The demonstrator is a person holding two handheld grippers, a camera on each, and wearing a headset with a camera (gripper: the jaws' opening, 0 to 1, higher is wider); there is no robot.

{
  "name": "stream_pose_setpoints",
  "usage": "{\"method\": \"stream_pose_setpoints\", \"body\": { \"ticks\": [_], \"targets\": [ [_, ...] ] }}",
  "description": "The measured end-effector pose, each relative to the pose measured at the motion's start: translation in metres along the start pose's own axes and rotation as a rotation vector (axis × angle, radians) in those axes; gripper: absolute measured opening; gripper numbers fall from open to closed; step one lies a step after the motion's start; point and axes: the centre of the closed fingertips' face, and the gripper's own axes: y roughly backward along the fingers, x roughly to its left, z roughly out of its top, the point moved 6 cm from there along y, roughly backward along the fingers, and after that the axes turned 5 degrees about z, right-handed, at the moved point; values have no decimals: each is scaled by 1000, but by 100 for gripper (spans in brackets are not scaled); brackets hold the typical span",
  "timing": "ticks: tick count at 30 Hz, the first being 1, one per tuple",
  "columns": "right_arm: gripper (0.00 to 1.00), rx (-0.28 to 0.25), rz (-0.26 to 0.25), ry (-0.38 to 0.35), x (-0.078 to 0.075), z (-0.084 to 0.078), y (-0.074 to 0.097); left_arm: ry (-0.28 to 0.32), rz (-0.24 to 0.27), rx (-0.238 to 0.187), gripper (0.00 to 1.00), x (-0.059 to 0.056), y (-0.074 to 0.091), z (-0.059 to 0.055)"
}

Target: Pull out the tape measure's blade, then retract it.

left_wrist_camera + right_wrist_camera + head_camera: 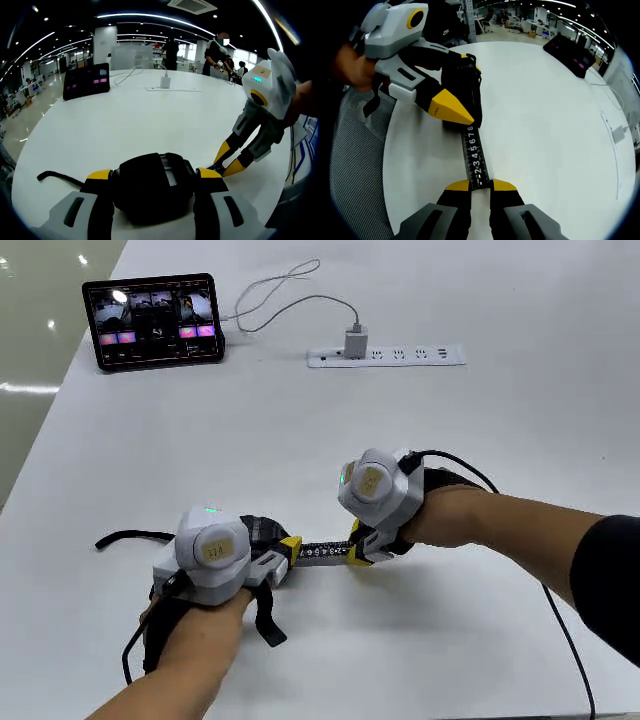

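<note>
The pull-out step is in hand. The tape measure's case [152,187] is sitting on the white counter [450,440], and the left gripper [153,174] is clamping it, one jaw on each side. The blade [472,155] is showing only a short stretch out of the case's mouth, low numbers up, and the right gripper [480,186] is pinching its far end, near the case. By my judgement, the next move is calling for a straight, level draw away from the case while the left gripper is pinning the case down. The blade's end hook is lying hidden between the right jaws. In the head view the left gripper is covering much of the case, and whether the case has a lock button I cannot tell. A black strap [125,537] is trailing from the case, opposite the blade.
</note>
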Motion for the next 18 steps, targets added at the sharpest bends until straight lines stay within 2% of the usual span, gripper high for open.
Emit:
{"method": "stream_pose_setpoints", "body": {
  "ticks": [18],
  "targets": [
    [9,-27,12,7,1,9,-5,11,-13,-16,59,2,1,0]
  ]
}}
